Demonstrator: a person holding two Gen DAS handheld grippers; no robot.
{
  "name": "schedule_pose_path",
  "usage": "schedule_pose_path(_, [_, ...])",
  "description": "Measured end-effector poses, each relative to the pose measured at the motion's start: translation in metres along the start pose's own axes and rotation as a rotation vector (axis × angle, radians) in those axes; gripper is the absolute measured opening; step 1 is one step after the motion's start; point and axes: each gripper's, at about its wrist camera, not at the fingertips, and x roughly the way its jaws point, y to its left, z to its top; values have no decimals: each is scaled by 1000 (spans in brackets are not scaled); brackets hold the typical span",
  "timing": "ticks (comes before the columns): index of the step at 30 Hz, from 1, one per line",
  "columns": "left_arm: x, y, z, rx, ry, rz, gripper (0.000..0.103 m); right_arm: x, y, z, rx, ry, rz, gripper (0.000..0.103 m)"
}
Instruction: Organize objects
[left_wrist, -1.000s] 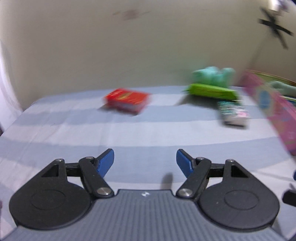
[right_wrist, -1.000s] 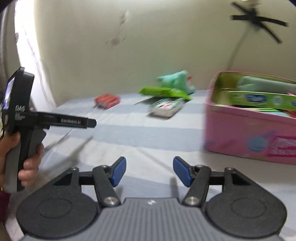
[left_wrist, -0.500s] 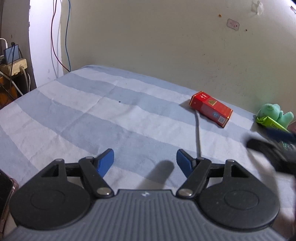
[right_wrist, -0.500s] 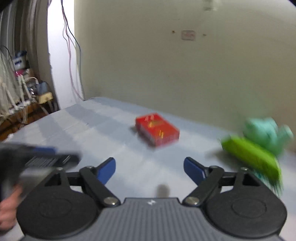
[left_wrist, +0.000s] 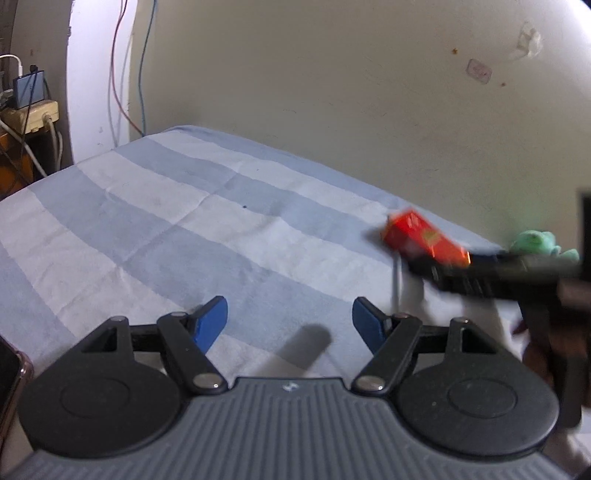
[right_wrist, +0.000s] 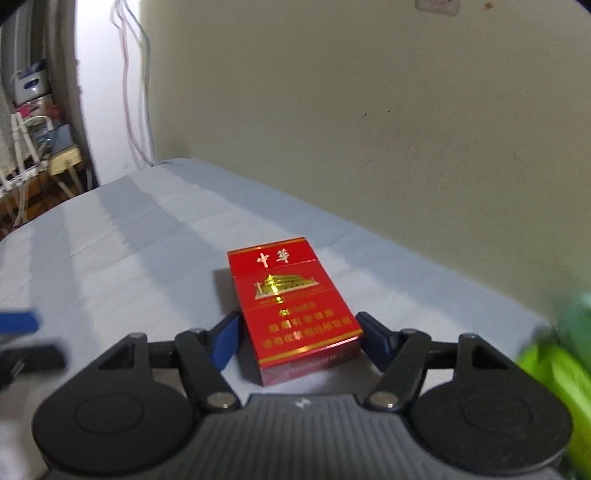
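Observation:
A red cigarette pack lies flat on the blue-and-white striped sheet. My right gripper is open, its blue pads on either side of the pack's near end, close to its sides. In the left wrist view the same pack shows blurred at the far right, with the right gripper's dark body reaching to it. My left gripper is open and empty above the bare sheet.
A green plush toy sits by the wall beyond the pack. A bright green packet blurs at the right edge. The wall runs close behind the bed. Cables and power strips lie off the bed's left side.
My right gripper has swung left and moved up to the red pack, which now lies between its open fingers. The left gripper's view has turned left, away from the pink box.

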Motion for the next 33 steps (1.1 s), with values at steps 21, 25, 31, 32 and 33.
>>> schedule_pose_path(21, [-66, -162, -87, 459, 141, -527, 76, -326, -27, -270, 143, -82, -274, 67])
schedule_pose_path(25, [-80, -190, -104, 536, 114, -383, 76, -328, -12, -274, 145, -106, -290, 70])
schedule_pose_path(31, [-86, -195, -114, 500, 139, -296, 76, -321, -12, -277, 159, -119, -290, 74])
schedule_pose_path(32, [-86, -197, -115, 499, 137, -282, 76, -322, -12, -278, 162, -121, -288, 74])
schedule_pose_path(33, [-87, -198, -117, 499, 131, -263, 76, -322, -11, -278, 163, -122, -285, 74])
